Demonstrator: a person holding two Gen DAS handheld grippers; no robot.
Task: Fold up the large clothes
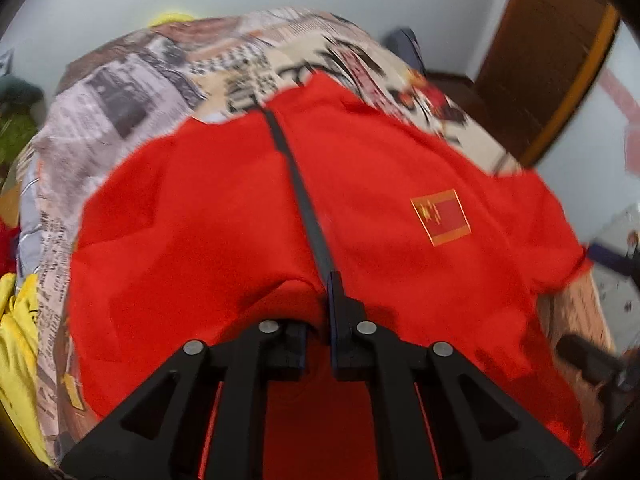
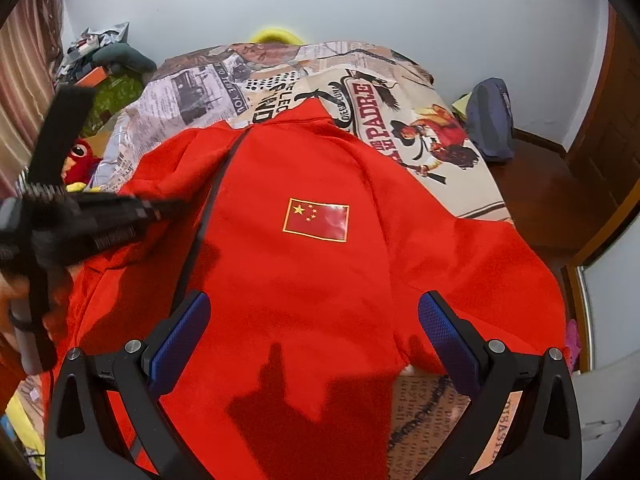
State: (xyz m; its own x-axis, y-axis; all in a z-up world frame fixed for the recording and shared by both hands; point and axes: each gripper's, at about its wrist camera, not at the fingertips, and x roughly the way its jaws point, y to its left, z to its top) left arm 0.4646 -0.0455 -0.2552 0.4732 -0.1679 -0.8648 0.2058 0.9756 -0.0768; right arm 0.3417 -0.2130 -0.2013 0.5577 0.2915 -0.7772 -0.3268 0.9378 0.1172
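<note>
A large red zip jacket (image 1: 224, 208) (image 2: 304, 280) with a black zipper (image 1: 304, 192) and a small flag patch (image 2: 316, 220) lies spread on a bed. My left gripper (image 1: 320, 312) is shut on the jacket's near hem beside the zipper, with red cloth bunched between the fingers. It also shows at the left of the right wrist view (image 2: 152, 210), over the jacket's left half. My right gripper (image 2: 316, 332) is open and empty, its blue pads (image 2: 444, 332) wide apart above the jacket's lower front.
The bed has a newspaper-print cover (image 2: 376, 120) (image 1: 120, 92). Yellow cloth (image 1: 16, 336) lies at the left bed edge and a red plush toy (image 2: 82, 156) beside it. A dark bag (image 2: 492, 120), wooden floor and a wooden door (image 1: 552, 52) are at the right.
</note>
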